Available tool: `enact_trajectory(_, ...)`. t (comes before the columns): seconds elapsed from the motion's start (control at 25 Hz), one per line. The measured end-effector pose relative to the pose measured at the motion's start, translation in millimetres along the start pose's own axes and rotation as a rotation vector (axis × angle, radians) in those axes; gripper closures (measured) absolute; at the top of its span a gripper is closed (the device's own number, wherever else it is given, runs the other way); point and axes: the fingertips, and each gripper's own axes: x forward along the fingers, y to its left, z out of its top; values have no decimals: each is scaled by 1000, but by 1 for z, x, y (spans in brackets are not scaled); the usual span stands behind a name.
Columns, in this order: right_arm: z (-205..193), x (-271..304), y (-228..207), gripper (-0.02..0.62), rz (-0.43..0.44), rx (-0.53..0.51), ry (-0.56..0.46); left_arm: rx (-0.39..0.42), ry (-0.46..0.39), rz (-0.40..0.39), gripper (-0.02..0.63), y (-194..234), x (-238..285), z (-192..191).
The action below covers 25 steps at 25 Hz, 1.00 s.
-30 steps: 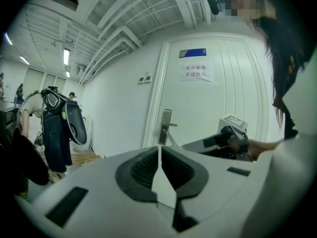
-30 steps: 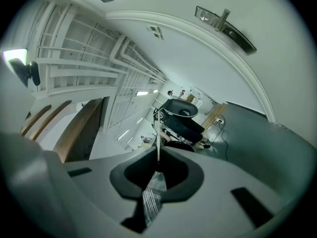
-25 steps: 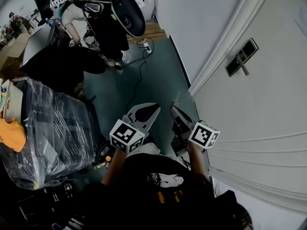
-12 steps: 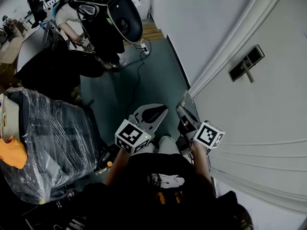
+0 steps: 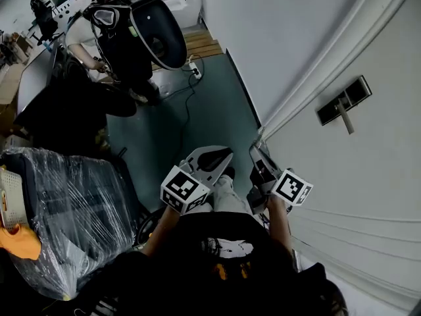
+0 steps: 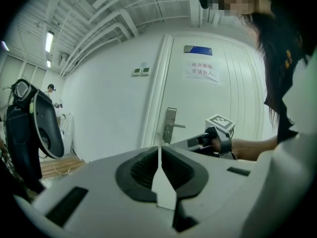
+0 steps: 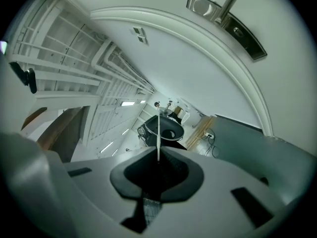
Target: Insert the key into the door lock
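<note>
The metal lock plate (image 5: 343, 101) with its lever handle sits on the white door (image 5: 368, 163), to the right of and above both grippers. It also shows as the lock plate (image 7: 226, 17) at the top of the right gripper view and as the lock plate (image 6: 169, 126) straight ahead in the left gripper view. My right gripper (image 5: 256, 150) is shut on a thin key (image 7: 158, 132), whose blade sticks out past the jaws and points away from the lock, toward the room. My left gripper (image 5: 223, 153) is shut with nothing in it, just left of the right one.
A person with bulky black gear (image 5: 141, 35) stands at the far left over the green floor (image 5: 210, 110). A power strip and cable (image 5: 193, 68) lie there. A plastic-wrapped load (image 5: 66, 203) fills the near left. The door frame (image 5: 309, 78) runs diagonally.
Both grippers have drifted a little to the right and lower in the head view, staying shut. The lock plate sits further right as the view shifted.
</note>
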Motion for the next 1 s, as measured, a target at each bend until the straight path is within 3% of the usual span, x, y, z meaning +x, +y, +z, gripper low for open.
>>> enact_trajectory(0.36,76,72,-34,577,2,1,23,4,-3,-12,581,80,89,32)
enact_trajectory(0.72,139,109,-80,577,-11,21,52,-7,29,-36,581,112,169,46)
enact_trajectory(1.0,158,119,-98,577,-17,49,39,-1,40,-40,581,127,196,54)
